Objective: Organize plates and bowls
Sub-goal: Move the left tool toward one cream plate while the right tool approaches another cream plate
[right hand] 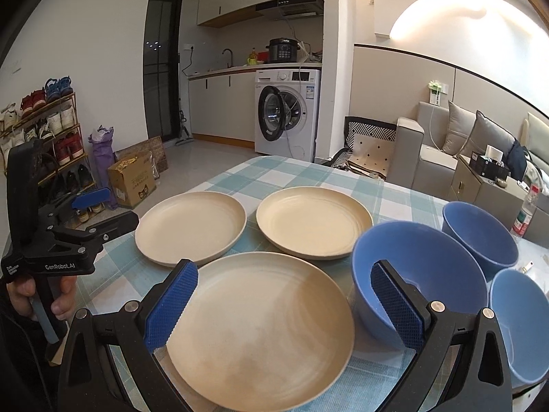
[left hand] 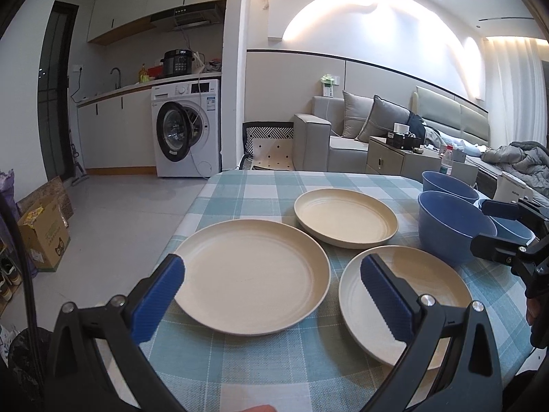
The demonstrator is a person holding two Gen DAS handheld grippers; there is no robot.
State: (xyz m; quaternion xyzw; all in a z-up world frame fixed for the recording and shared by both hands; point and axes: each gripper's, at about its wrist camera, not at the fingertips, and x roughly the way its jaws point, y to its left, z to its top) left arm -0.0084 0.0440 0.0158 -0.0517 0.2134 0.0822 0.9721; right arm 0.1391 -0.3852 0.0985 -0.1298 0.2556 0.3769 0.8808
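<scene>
Three cream plates and three blue bowls laid out singly on a checked tablecloth [right hand: 295, 175]; nothing stacked yet.

Left gripper [left hand: 272, 295]: jaws spread wide, empty, poised low over the near edge of the left plate [left hand: 252, 276]. Right gripper [right hand: 284, 309]: jaws likewise spread, empty, above the near plate [right hand: 267, 329]. Third plate, the far plate [right hand: 314, 228], beyond these two, just beside both, not touching either as far as visible.

Bowls grouped at the right side of the cloth: nearest bowl [right hand: 420, 278] just beside the near plate; far bowl [right hand: 480, 233] and right bowl [right hand: 518, 322] close behind and beside it. Contact between bowls not determinable.

Handling assessment, judged from appearance only:
- Plates: matte, stiff, probably light, of a plastic or fibre type; material unconfirmed, so to be treated as breakable.
- Shallow raised rims; best hold at the rim, one pad above and one beneath, the edge tipped up slightly from the cloth to admit the lower finger.
- Risk: plate sliding on the cloth instead of lifting; plate pivoting in a one-point pinch.
- Bowls: smooth, rigid, steep walls; hold across the wall at the lip, one pad inside, one outside. Glossier surface, slip more likely.
</scene>
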